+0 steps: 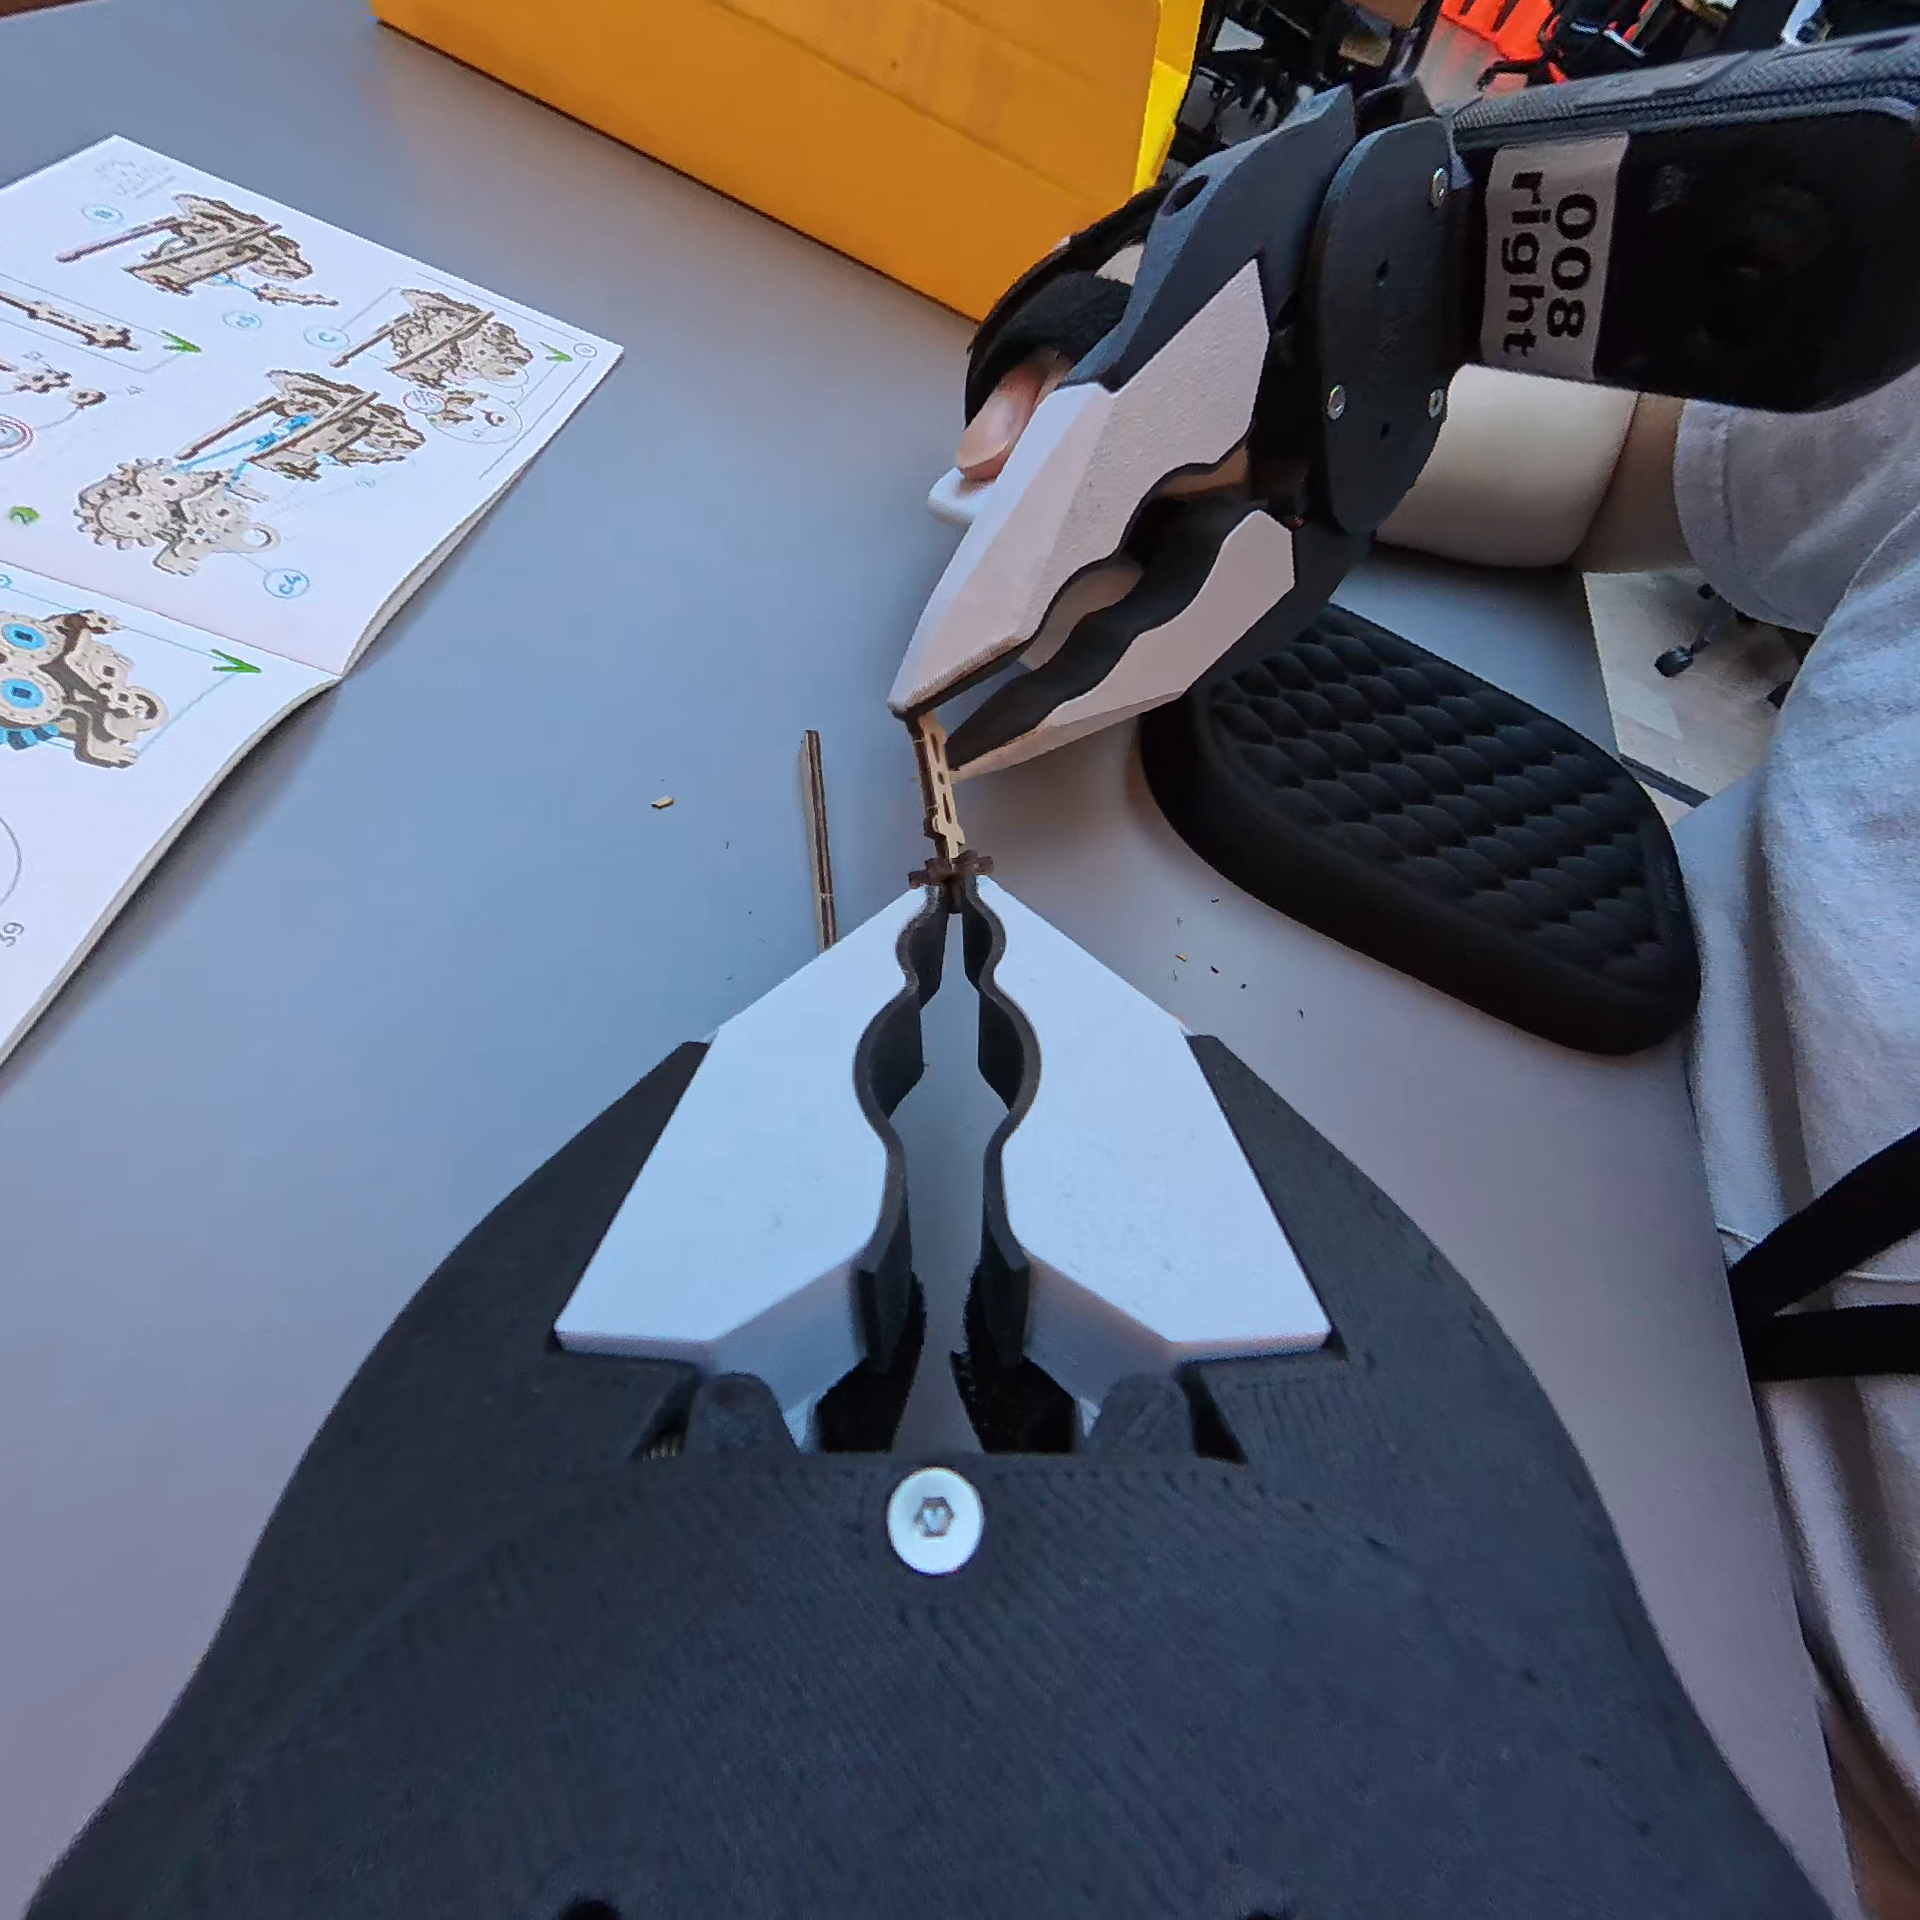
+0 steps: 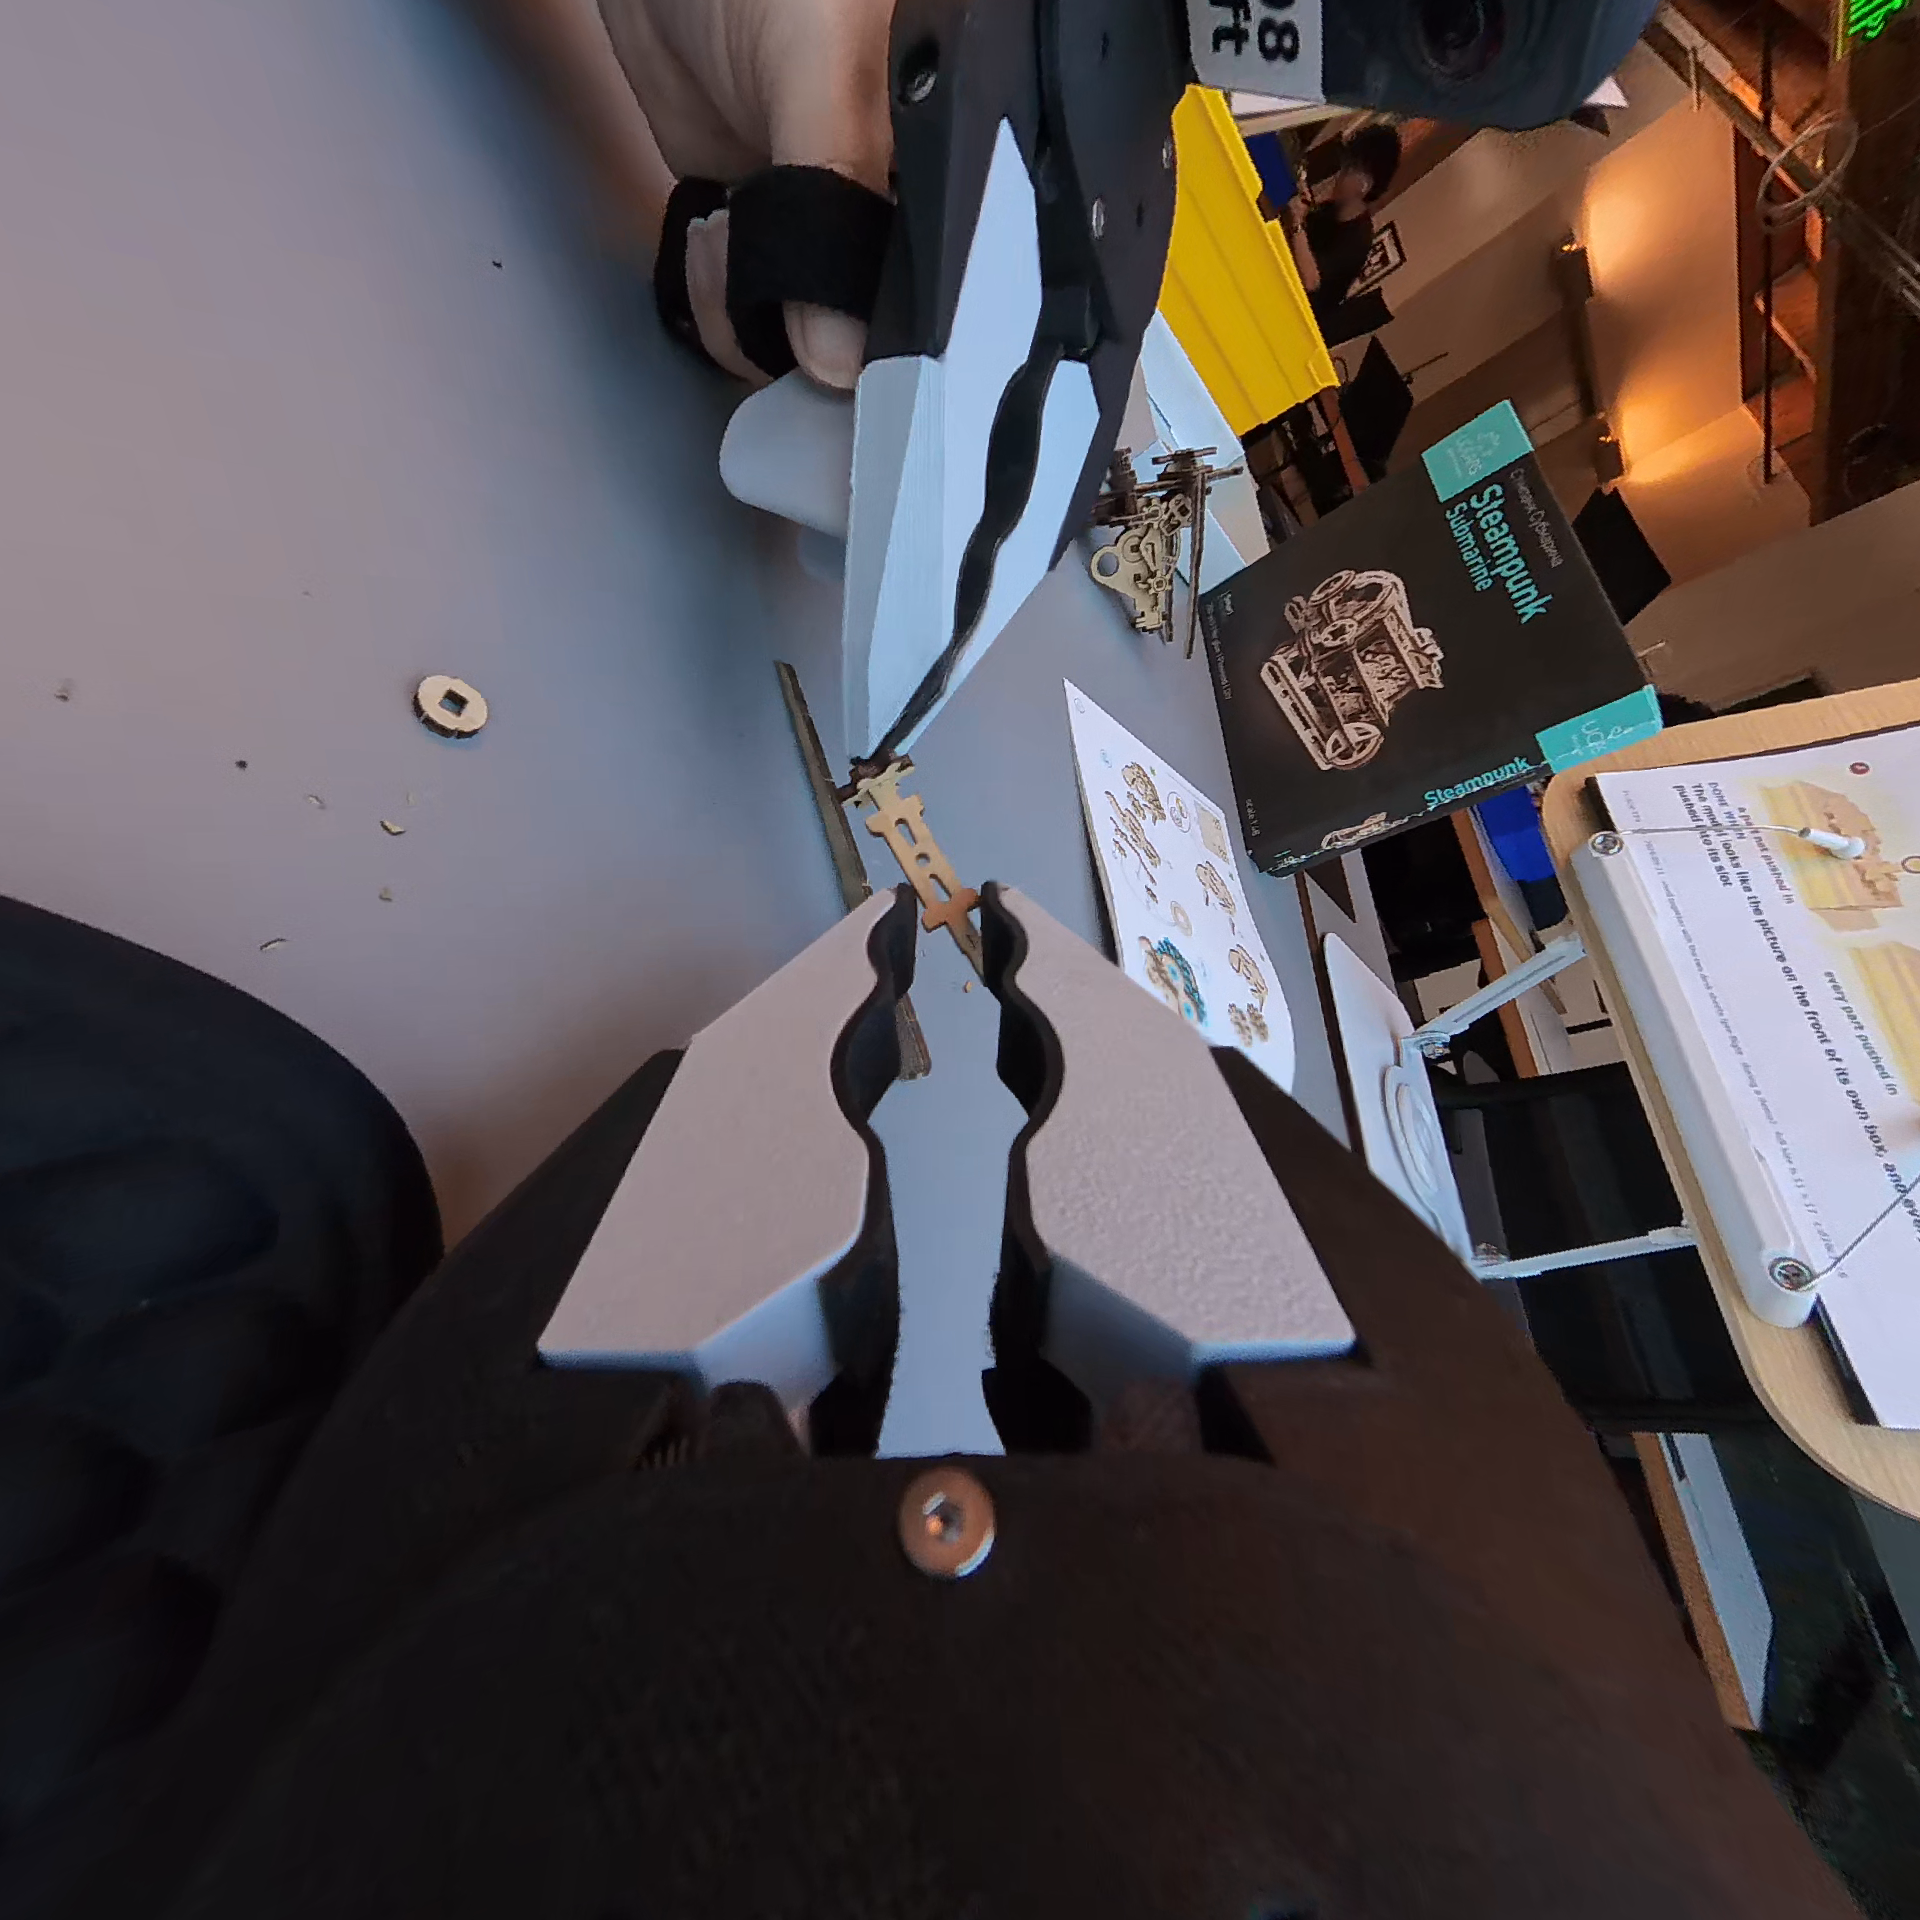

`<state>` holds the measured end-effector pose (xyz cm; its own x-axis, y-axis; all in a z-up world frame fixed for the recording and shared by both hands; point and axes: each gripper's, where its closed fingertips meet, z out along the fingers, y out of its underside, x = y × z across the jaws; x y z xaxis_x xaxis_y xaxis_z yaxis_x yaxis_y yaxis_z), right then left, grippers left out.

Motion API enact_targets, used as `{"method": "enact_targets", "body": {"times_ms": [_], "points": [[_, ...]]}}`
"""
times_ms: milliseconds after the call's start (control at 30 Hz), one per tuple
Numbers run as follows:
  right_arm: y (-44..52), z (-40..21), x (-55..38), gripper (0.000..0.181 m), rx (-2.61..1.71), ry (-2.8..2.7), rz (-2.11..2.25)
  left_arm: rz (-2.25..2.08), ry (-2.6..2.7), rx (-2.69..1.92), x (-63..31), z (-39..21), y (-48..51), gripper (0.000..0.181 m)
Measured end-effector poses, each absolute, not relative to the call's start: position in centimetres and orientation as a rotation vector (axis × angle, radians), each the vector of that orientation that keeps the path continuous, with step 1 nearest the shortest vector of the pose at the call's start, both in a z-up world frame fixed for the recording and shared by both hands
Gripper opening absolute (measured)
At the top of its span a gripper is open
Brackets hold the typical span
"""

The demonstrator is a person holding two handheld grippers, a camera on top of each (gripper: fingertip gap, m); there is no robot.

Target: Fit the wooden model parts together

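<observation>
left gripper (image 1: 951, 902): tips pressed together, pinching small dark cross-shaped wooden piece (image 1: 950, 869) at the very tip; held above table
right gripper (image 2: 951, 914): tips closed on one end of slotted wooden strip (image 2: 914, 847), pale, with holes along it
strip vs cross piece: the strip's free end meets the cross piece, touching; whether it is seated inside, can't tell
wooden stick (image 1: 819, 836): thin, dark, flat on table just beside the two tips, apart from both
wooden washer (image 2: 451, 709): round, square hole, lying alone on table, well apart from grippers
part-built model (image 2: 1148, 551): on table behind left gripper
instruction booklet (image 1: 260, 416): open, on table left of the grippers
model box (image 2: 1423, 665): dark with teal trim, past the booklet
black pad (image 1: 1434, 821): textured, at table edge under right gripper
table (image 1: 520, 935): grey, wood crumbs scattered
yellow bin (image 1: 831, 125): far edge of table
</observation>
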<state>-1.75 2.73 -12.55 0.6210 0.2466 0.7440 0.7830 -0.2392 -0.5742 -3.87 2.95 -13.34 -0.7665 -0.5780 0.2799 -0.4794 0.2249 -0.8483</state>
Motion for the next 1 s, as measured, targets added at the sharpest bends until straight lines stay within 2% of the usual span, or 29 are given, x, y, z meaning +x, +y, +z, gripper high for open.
{"method": "enact_targets", "body": {"times_ms": [167, 500, 600, 700, 1000], "points": [[2.8, -13.4, -2.1, 0.019, -1.814, -0.844, -0.556, -1.649, 2.432, -1.047, -4.5, -13.3, 2.6, 0.000], [2.8, -13.9, -3.4, 0.020, -1.783, -0.944, -0.595, -1.669, 2.478, -1.072, -4.8, -13.6, 2.4, 0.000], [2.8, -13.9, -4.0, 0.019, -1.766, -0.976, -0.607, -1.647, 2.494, -1.065, -4.9, -13.8, 2.3, 0.000], [2.7, -14.2, -4.3, 0.007, -1.763, -1.015, -0.623, -1.642, 2.503, -1.066, -5.0, -14.0, 2.2, 0.000], [2.6, -14.5, -4.5, 0.006, -1.788, -1.021, -0.609, -1.641, 2.513, -1.061, -5.1, -14.1, 2.1, 0.000]]}}
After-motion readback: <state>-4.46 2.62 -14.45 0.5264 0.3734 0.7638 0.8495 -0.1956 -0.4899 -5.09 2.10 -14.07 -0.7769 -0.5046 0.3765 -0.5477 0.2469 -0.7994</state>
